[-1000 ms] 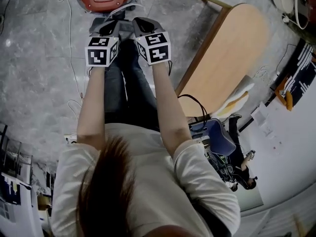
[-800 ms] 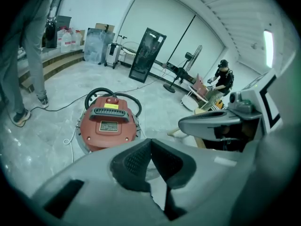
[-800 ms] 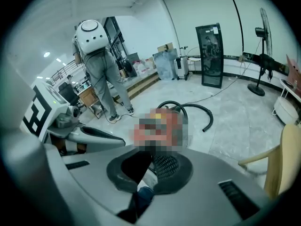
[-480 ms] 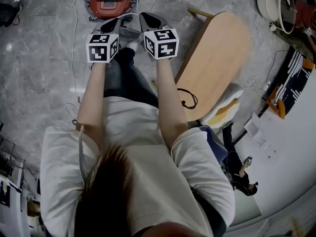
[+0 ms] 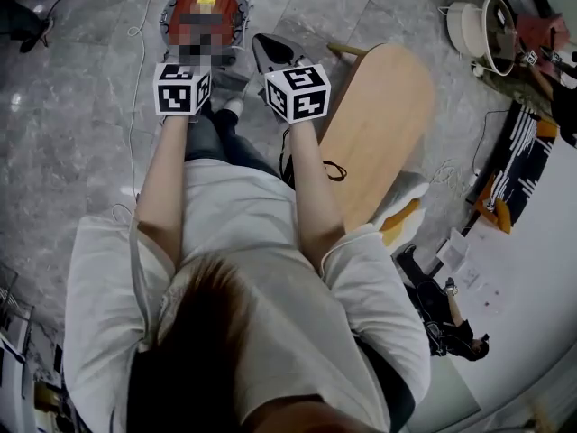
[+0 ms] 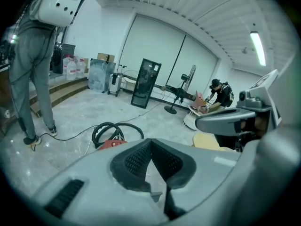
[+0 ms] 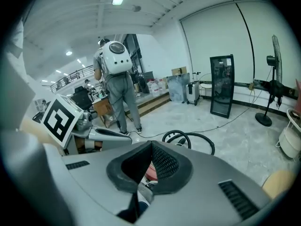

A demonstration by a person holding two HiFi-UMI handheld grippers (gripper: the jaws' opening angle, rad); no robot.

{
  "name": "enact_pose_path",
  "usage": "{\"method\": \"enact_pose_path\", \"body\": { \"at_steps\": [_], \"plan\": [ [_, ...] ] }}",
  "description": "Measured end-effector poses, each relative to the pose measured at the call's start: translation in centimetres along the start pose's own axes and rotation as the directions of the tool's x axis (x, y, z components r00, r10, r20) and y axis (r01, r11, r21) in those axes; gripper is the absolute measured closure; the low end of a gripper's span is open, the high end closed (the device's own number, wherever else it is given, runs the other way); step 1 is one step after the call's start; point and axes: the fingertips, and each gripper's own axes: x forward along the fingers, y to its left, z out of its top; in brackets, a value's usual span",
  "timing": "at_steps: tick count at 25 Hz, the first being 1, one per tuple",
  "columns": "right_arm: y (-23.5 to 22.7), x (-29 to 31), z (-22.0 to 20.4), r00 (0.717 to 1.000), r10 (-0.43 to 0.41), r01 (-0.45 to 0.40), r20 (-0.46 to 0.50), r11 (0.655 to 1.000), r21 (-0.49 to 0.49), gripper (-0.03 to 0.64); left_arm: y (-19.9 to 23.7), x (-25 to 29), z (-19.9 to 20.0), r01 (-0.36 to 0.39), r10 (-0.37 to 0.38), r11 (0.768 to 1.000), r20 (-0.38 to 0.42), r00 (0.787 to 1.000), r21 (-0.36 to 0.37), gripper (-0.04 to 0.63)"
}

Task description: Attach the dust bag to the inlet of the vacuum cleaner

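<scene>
We hold the left tool [image 6: 150, 142] and the right tool [image 7: 151, 144] side by side in front of us, each with its jaws pressed fully together and nothing between them. Just beyond their tips the red vacuum cleaner [image 5: 203, 7] sits on the grey floor [image 5: 72, 106], its black hose [image 6: 117, 124] coiled around it. A wooden worktop [image 5: 379, 124] stands to our right.
</scene>
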Motion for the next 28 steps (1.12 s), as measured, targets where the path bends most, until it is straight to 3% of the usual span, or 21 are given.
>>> {"method": "enact_pose_path", "body": {
  "at_steps": [7, 11, 16, 28],
  "plan": [
    [0.9, -3.0, 3.4, 0.998, 0.01, -0.01, 0.059, 1.0, -0.002, 0.615, -1.5, -3.3, 5.0, -0.021, 0.014, 0.998, 0.107, 0.994, 0.066, 0.578],
    [1.2, -5.0, 5.2, 0.995, 0.002, 0.002, 0.096, 0.999, -0.041, 0.615, -2.9, -4.7, 7.5, -0.016, 0.0, 0.995, 0.161, 0.987, 0.098, 0.578],
    [1.6, -8.1, 7.7, 0.984, 0.004, -0.001, 0.178, 1.0, -0.018, 0.615, -4.8, -6.8, 10.4, -0.008, -0.022, 0.991, 0.215, 0.976, 0.134, 0.578],
    [0.9, -15.6, 11.9, 0.959, -0.068, 0.082, 0.275, 0.996, -0.042, 0.615, -9.5, -12.0, 16.2, 0.013, -0.085, 0.973, 0.308, 0.948, 0.228, 0.578]
  ]
}}
